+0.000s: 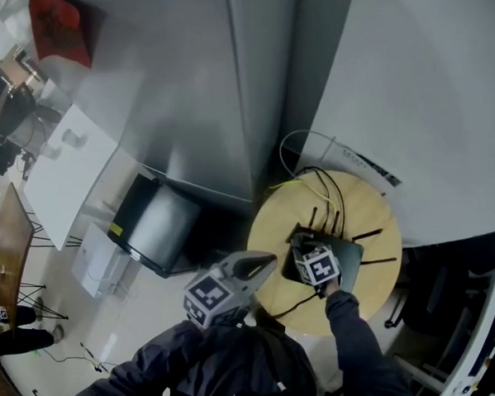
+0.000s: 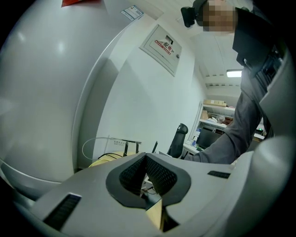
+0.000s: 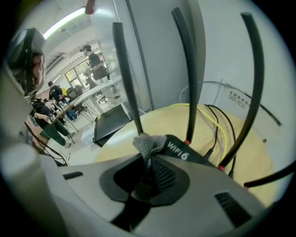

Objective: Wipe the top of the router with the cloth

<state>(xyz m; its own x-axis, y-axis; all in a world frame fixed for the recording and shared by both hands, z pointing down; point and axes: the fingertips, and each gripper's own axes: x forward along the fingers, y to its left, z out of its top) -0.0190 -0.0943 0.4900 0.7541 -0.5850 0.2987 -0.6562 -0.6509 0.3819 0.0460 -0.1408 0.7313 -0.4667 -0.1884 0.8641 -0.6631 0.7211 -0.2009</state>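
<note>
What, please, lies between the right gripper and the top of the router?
Only the grey cloth, pinched in the right gripper, its bunched end over the router; the right gripper view shows this.

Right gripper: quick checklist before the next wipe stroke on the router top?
1. Cloth clamped in right gripper: ok, jaws shut on it, a tuft sticks out past the tips.
2. Right gripper above the router: ok, per the head view.
3. Cloth touching the router top: cannot tell from any view.
4. Stroke path free: not ok, three antennas stand upright just ahead of the cloth.
5. Left gripper out of the way: ok, jaws shut, empty, held off the round table.
6. Cables off the router top: ok, they lie behind it.
</note>
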